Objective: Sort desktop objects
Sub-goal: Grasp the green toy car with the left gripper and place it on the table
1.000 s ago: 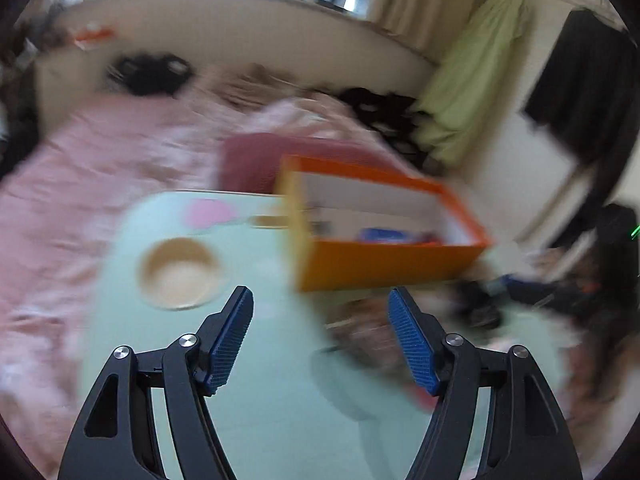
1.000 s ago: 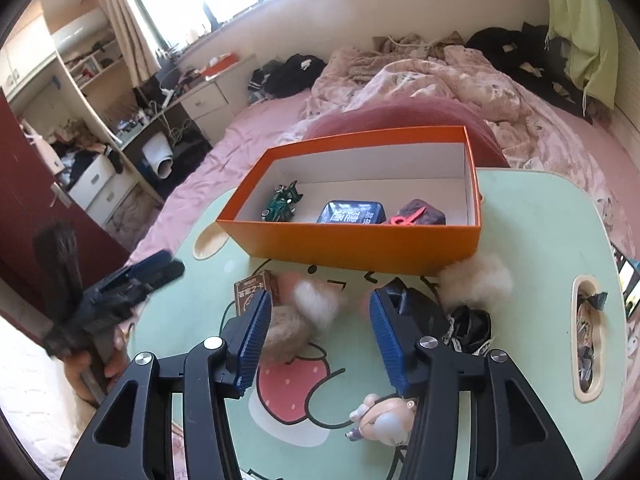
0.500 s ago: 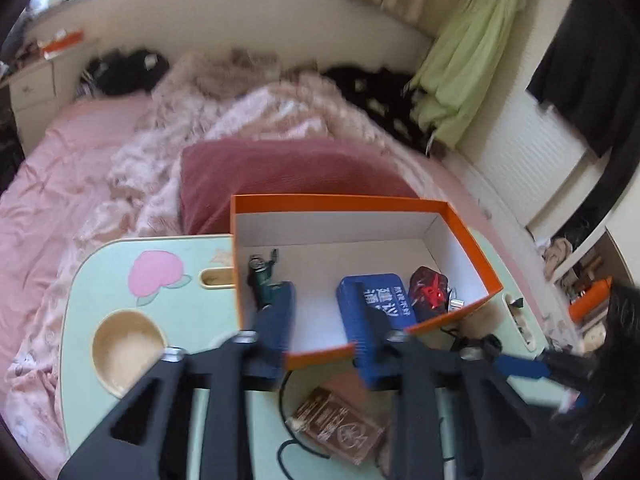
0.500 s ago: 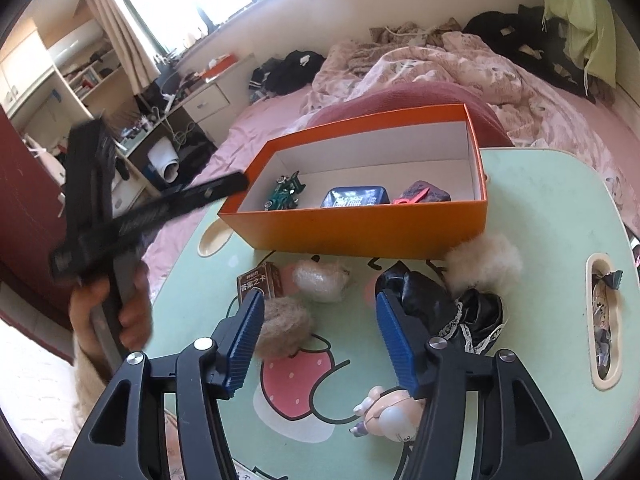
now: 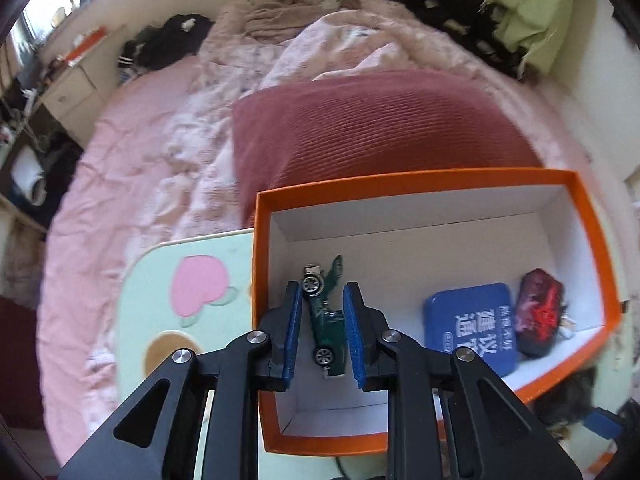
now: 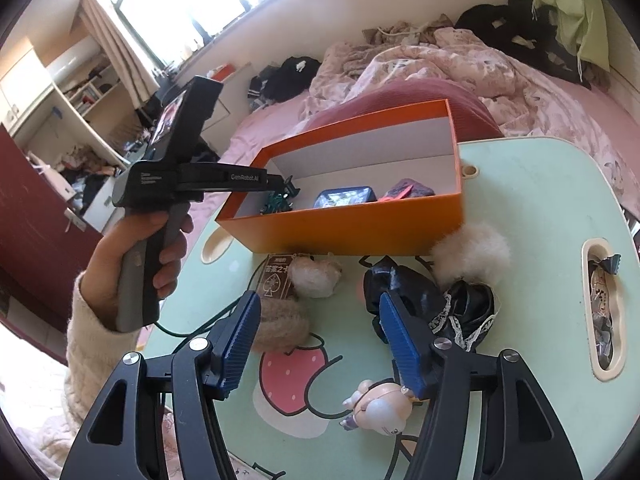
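two grippers working: left gripper [image 5: 322, 320] is squeezing the green toy car [image 5: 326, 320] inside the orange box [image 5: 400, 184]; car looking small, light, rigid, best pinched across its body. right gripper [image 6: 320, 344] is opening, holding nothing, above the table [image 6: 540, 200].

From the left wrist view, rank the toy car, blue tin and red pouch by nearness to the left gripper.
1. Toy car: between the left gripper's pads, at the box's left end.
2. Blue tin: to the right, on the box floor.
3. Red pouch: farther right, beside the tin.
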